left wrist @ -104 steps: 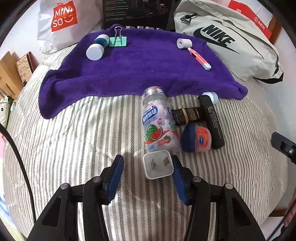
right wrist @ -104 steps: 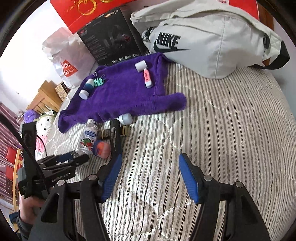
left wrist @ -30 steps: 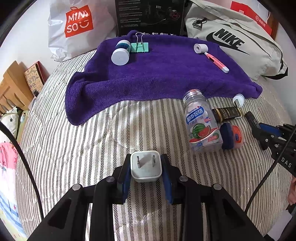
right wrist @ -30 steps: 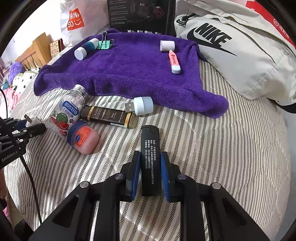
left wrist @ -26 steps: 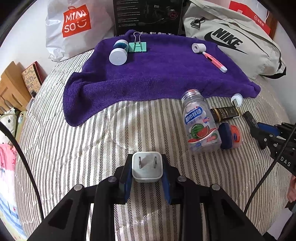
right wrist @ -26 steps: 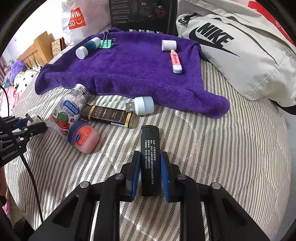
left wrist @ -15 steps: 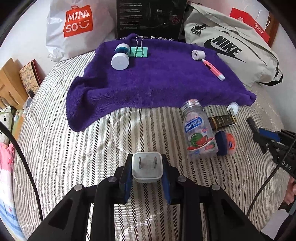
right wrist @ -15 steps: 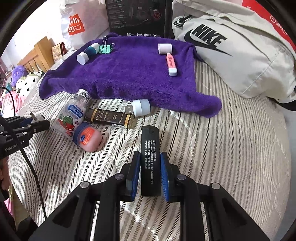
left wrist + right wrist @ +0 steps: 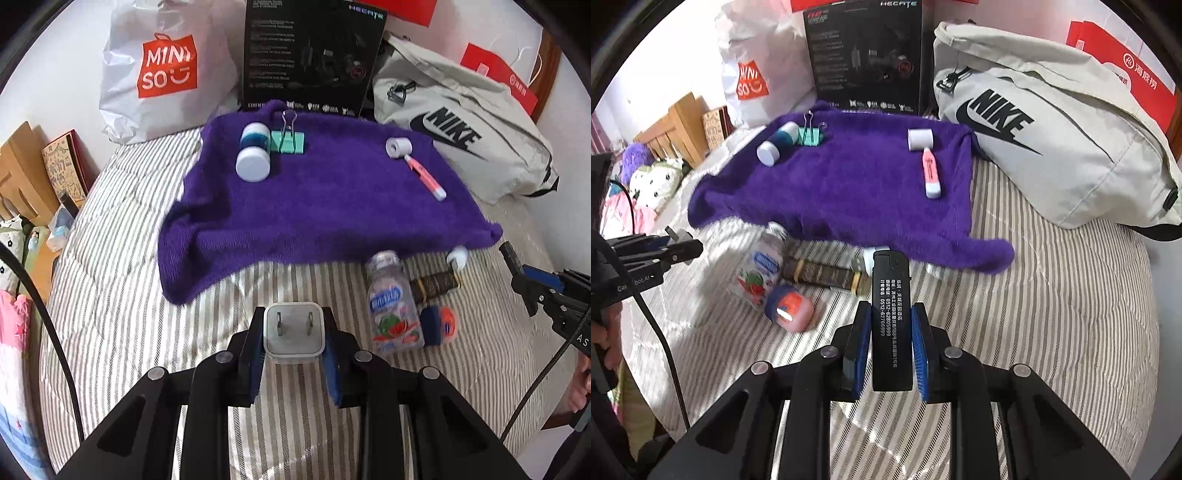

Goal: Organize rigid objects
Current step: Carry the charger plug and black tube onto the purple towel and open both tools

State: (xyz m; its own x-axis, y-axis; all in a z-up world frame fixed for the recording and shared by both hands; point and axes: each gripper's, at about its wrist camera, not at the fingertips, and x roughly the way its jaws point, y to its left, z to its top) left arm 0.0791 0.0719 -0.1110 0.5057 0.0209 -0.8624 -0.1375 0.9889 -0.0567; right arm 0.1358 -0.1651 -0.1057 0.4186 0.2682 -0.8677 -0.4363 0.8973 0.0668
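The left gripper (image 9: 293, 341) is clamped on a white plug adapter (image 9: 294, 334), prongs facing forward, held above the striped quilt (image 9: 122, 314) just short of the near edge of the purple towel (image 9: 332, 206). The right gripper (image 9: 889, 347) is clamped on a black lighter (image 9: 891, 317) with white print along its side, its top end pointing toward the towel's near right corner. On the quilt just beyond the lighter lie a clear candy bottle (image 9: 759, 271) with a watermelon label, a small orange jar (image 9: 790, 306) with a blue lid touching it, a dark box with gold bands (image 9: 827, 275) beside them, and a white-capped USB stick (image 9: 870, 258) partly hidden behind the lighter at the towel's near edge. On the towel, near its far left corner, a teal bottle with a white cap (image 9: 253, 151) lies beside a green binder clip (image 9: 288, 138). Toward the far right corner a white roll (image 9: 399, 147) sits at the end of a pink highlighter (image 9: 424, 177). Beyond the towel's far edge stand a white Miniso bag (image 9: 166, 70), a black box (image 9: 310, 55) and a grey Nike bag (image 9: 461, 140).
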